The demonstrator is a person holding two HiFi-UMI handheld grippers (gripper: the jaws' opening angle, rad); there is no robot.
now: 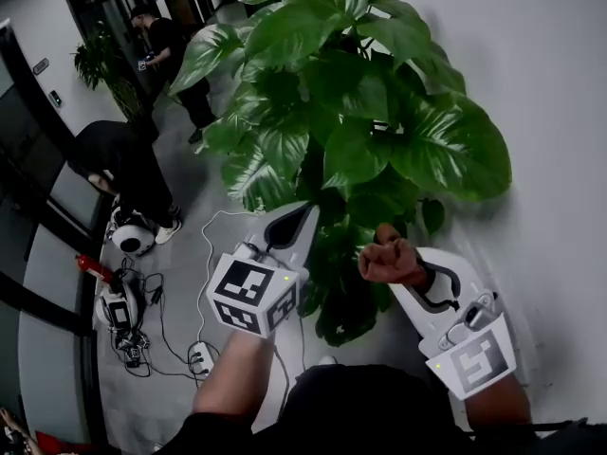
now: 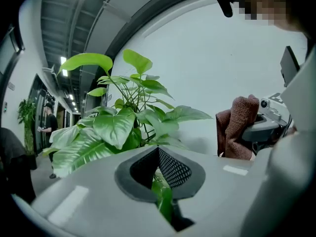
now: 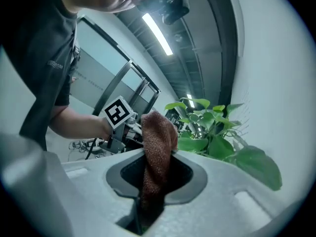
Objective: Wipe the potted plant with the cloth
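Your left tool (image 2: 159, 184) is closed on a green leaf (image 2: 163, 204) of the potted plant (image 1: 360, 112). The leaf sits pinched in the thin slit between the two jaws. I think you hold it like that so it stays flat and does not flop when it gets rubbed.

Your right tool (image 3: 150, 191) is clamped tight on the brown cloth (image 3: 157, 137). The cloth sticks up out of the jaws in a soft bunch, so there is plenty of it free to wipe with.

The plant stands on the floor (image 1: 190, 254) right in front of you, next to the white wall. The cloth is low down, just beside the bottom leaves, and to the right of the leaf you are holding. It is not on that leaf yet, so the wiping looks like the next job.
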